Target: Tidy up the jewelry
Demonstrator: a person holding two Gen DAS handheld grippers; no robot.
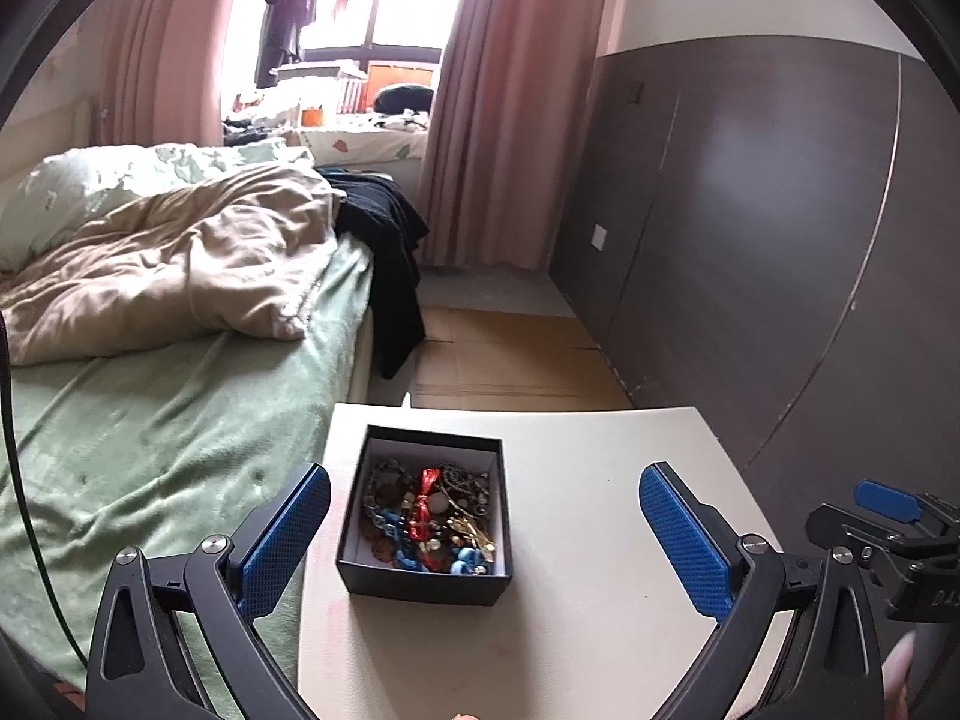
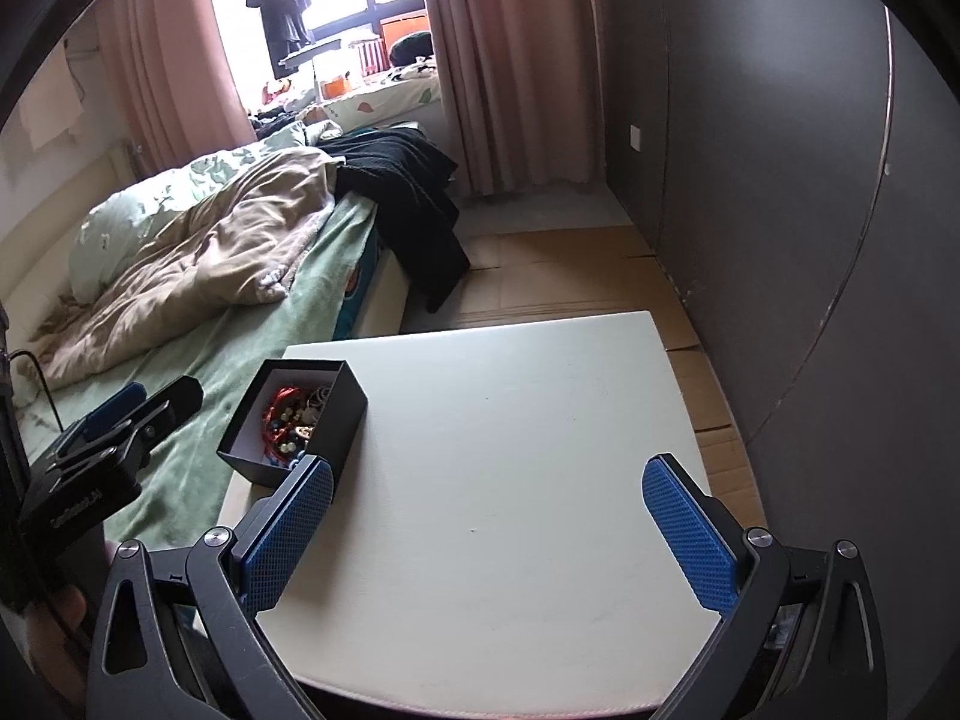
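Green bedding covers a bed (image 1: 150, 420) on the far left, with a rumpled beige quilt (image 1: 168, 264) piled on it. Just right of the bed stands a white table (image 1: 600, 540). On the table's left part, near the edge beside the bed, sits a small black box (image 1: 424, 516), open at the top and white inside. It holds a tangled heap of jewelry (image 1: 429, 519): a red string, blue beads, metal chains and brownish pieces, all mixed together with no single direction to them.

Seen from the left wrist, the left gripper (image 1: 485, 531) has its blue-padded jaws spread wide and holds nothing. The box lies straight ahead between the two fingers, slightly left of centre, its long axis running away from the camera.

Seen from the right wrist, the right gripper (image 2: 487, 531) is likewise spread wide and empty, hovering over bare table. From there the box (image 2: 294, 420) lies ahead and to the left, just beyond the left fingertip, turned corner-on.

Judging by this, the left gripper is the nearer and better lined up to reach into the box. Dark wall panels (image 1: 780, 228) close the right side.
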